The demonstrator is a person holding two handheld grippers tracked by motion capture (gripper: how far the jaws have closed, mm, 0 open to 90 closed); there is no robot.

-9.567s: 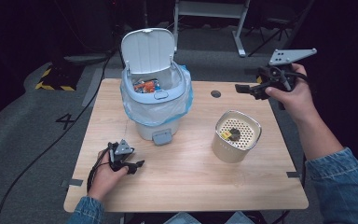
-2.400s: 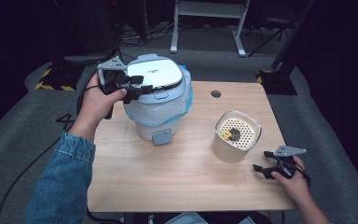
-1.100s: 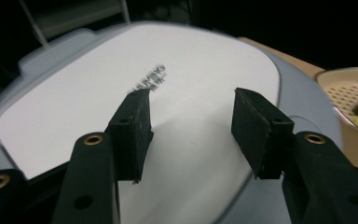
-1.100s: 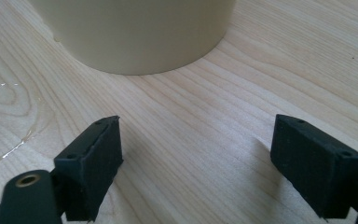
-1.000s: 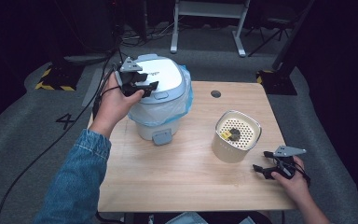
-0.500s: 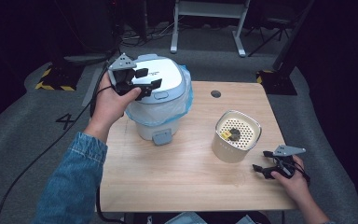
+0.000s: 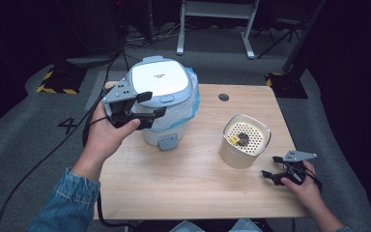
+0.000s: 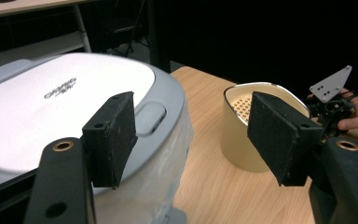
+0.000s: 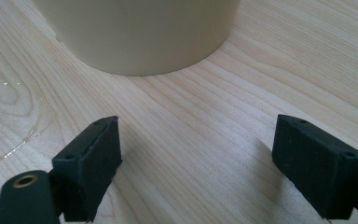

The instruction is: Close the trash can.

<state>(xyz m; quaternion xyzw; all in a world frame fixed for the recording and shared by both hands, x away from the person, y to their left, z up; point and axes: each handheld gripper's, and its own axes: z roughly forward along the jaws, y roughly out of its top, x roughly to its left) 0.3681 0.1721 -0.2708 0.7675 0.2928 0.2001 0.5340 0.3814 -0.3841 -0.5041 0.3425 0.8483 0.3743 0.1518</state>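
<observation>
A small bin with a blue bag liner stands at the table's far left, its white lid down. My left gripper hovers at the bin's near left side, level with the lid's edge. Its jaws have just been opening and stand open with nothing between them. In the left gripper view the lid lies behind the left gripper. A cream perforated container stands right of centre. My right gripper rests open on the table near its right front edge, facing the container.
The wooden table has bare room along its front and middle. A small dark item and a yellow one lie inside the cream container. A cable trails off the table's left side to the floor. The far right gripper is visible past the container.
The lid, open in the earliest frame, is down. My left gripper has pulled back from the lid's left edge toward the near side with its jaws wider. The right gripper has stayed put.
</observation>
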